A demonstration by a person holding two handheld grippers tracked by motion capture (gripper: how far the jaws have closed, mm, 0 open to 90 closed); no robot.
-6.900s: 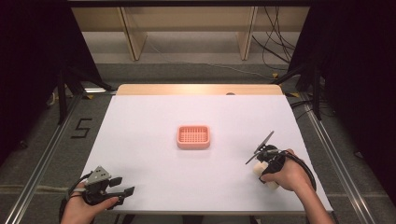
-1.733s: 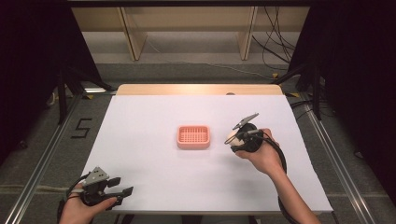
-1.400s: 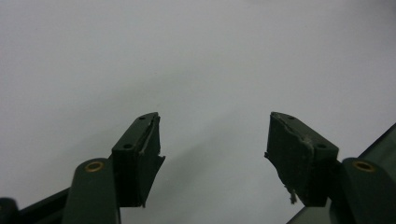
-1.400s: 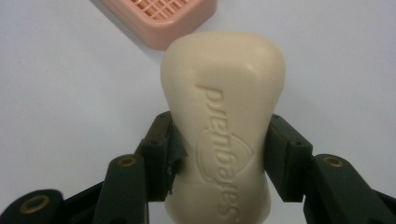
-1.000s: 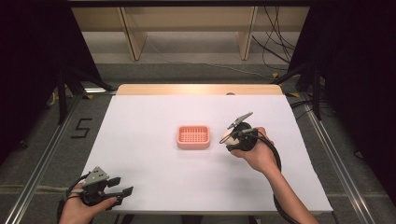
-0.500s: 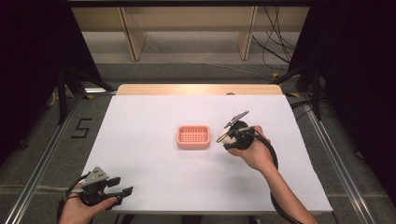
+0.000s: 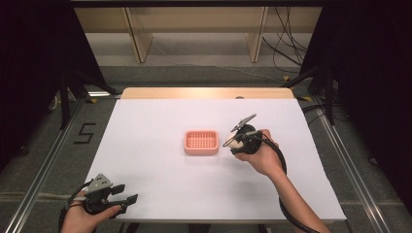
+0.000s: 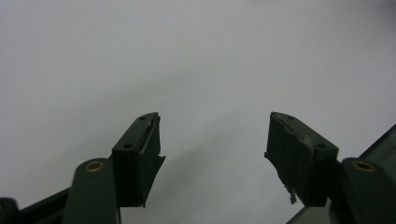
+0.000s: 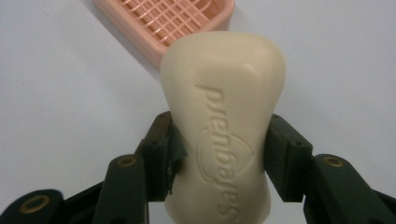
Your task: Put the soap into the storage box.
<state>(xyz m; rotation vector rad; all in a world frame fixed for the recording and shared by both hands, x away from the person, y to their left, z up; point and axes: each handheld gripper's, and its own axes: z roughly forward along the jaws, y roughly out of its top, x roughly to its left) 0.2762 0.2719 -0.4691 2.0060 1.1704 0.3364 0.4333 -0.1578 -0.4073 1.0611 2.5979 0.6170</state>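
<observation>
— White table (image 7: 160, 194), broad and plain, takes up most of the high view. What sits on it?

— A pink soap dish (image 7: 201, 142) with a grid floor, lying flat near the middle.

— And the person's arms?

— The right forearm reaches in from the lower edge; its hand carries the right gripper (image 7: 232, 142) just beside the dish's right end. The left gripper (image 7: 127, 201) rests low at the near left corner, well apart from the dish.

— How do the tongs stand?

— In the left gripper view the left pair gapes wide with nothing between, just bare table beneath. In the right gripper view the right pair clamps a cream bar of soap (image 9: 224, 135) by its sides, pads pressed on both flanks.

— Where is the soap, then?

— Held off the table, its far end over the dish's near rim (image 9: 140, 35). Raised lettering runs along its face.
</observation>
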